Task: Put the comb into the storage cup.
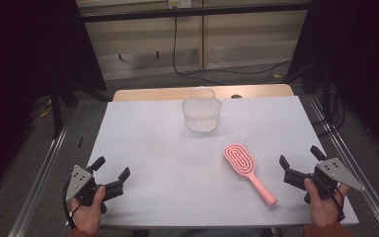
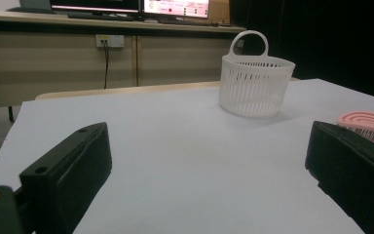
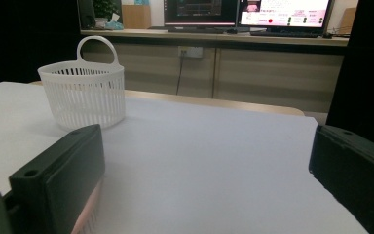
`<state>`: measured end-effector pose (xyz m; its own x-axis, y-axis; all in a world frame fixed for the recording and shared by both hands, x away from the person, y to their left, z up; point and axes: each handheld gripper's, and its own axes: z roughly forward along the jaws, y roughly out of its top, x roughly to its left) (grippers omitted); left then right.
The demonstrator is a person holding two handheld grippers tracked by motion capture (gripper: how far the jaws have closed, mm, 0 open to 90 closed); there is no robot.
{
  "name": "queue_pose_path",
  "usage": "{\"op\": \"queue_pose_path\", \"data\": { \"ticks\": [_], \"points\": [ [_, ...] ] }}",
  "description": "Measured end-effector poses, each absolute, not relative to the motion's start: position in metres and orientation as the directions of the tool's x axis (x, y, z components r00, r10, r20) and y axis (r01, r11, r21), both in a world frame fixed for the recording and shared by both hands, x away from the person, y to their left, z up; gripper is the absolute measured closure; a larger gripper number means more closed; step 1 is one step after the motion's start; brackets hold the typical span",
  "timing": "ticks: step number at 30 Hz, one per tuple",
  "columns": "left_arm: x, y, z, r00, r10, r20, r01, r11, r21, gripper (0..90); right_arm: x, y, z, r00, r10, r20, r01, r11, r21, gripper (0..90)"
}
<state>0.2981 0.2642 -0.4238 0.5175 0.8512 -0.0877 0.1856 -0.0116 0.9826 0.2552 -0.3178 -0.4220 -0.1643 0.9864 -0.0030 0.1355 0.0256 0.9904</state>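
Nothing is picked up yet: this looks like the start, before any reach, and the likely job is getting the brush [image 1: 249,172] into the basket [image 1: 202,115]. The right gripper [image 1: 298,158] rests at the table's [image 1: 148,143] near right edge with its jaws spread wide and nothing between them; the left gripper [image 1: 111,166] sits at the near left edge, jaws equally wide and empty. The brush lies flat just to the left of the right gripper and slightly ahead of it, well apart from the left gripper across the table. Its long axis runs diagonally: the oval head points away from the person and to the left, towards the basket, while the handle end points back and right, towards the right gripper. The basket stands upright well ahead of both grippers, handle up. The next move, as I judge it, calls for the right gripper to swing left over the handle, turn so the jaws straddle it across its width, drop low and close
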Motion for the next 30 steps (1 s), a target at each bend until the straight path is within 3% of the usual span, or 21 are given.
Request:
{"op": "queue_pose_path", "data": {
  "ticks": [8, 30],
  "points": [
    [0.299, 0.263, -0.423, 0.527, 0.845, -0.089, 0.187, -0.013, 0.982, 3.2, 0.255, -0.319, -0.423, -0.173, 0.985, 0.004, 0.142, 0.021, 0.990, 0.0],
    [0.297, 0.261, -0.423, 0.554, 0.828, -0.084, 0.172, -0.015, 0.985, 3.1, 0.257, -0.305, -0.422, -0.301, 0.952, 0.062, 0.138, -0.021, 0.990, 1.4]
  ]
}}
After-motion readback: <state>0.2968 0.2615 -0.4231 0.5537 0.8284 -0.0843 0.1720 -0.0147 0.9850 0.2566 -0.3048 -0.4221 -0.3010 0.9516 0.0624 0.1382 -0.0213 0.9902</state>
